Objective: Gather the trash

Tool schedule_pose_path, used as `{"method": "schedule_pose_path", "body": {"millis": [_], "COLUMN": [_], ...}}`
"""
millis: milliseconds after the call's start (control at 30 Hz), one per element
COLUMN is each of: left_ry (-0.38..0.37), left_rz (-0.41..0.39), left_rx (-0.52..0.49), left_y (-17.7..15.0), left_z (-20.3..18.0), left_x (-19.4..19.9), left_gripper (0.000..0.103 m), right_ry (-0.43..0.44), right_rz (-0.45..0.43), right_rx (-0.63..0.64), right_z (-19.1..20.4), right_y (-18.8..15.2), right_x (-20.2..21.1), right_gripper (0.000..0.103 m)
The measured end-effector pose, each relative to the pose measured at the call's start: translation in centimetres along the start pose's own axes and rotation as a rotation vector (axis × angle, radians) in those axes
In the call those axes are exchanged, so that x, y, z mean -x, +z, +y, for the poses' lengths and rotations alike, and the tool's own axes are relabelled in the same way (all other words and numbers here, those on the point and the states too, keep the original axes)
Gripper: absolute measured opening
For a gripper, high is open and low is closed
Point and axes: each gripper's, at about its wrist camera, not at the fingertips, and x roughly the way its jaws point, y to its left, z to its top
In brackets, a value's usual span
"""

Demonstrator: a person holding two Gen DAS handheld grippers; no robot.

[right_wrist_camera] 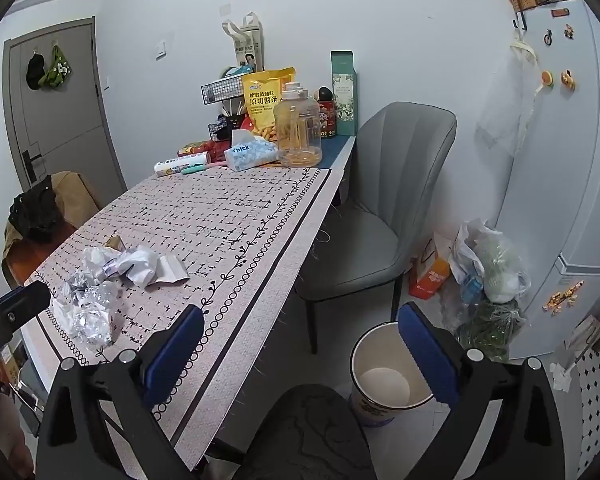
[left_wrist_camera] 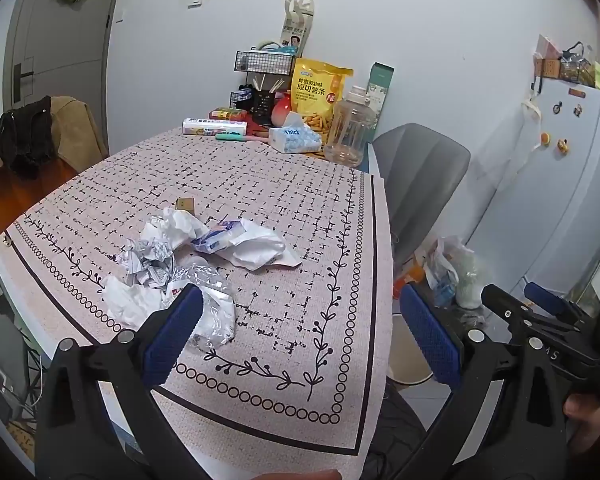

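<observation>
A heap of trash [left_wrist_camera: 192, 256] lies on the patterned tablecloth [left_wrist_camera: 284, 200] near the table's front left: crumpled white tissues, crushed printed paper [left_wrist_camera: 146, 262], a blue-and-white wrapper [left_wrist_camera: 218, 238] and crinkled clear plastic [left_wrist_camera: 210, 308]. The same heap [right_wrist_camera: 112, 280] appears at the left in the right wrist view. My left gripper [left_wrist_camera: 300, 336] stands open just in front of the heap, nothing between its blue pads. My right gripper [right_wrist_camera: 300, 356] is open too, over the table's right edge. A white bin [right_wrist_camera: 384, 376] stands on the floor below it, nothing inside it.
A grey chair [right_wrist_camera: 380, 208] stands at the table's right side. Far end holds a snack bag [right_wrist_camera: 266, 100], clear jug [right_wrist_camera: 298, 132], tissue pack [right_wrist_camera: 250, 154] and wire rack. Bags [right_wrist_camera: 488, 272] sit on the floor by the fridge [right_wrist_camera: 560, 160]. Clothes drape a chair [left_wrist_camera: 32, 140] left.
</observation>
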Motion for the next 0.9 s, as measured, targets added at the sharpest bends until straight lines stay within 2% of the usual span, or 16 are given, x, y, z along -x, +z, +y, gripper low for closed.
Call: {"method": "schedule_pose_path", "body": {"millis": [900], "left_ry": [-0.005], "left_rz": [-0.036], "left_rx": [0.016], "left_y": [-0.1], "left_z": [1.0], "left_x": [0.7], "left_gripper": [0.098], "right_ry": [0.035], "right_rz": [-0.010], "right_rx": [0.021], "right_z": [1.5], "right_y": [-0.5], "right_x": [-0.5], "right_gripper": [0.095]}}
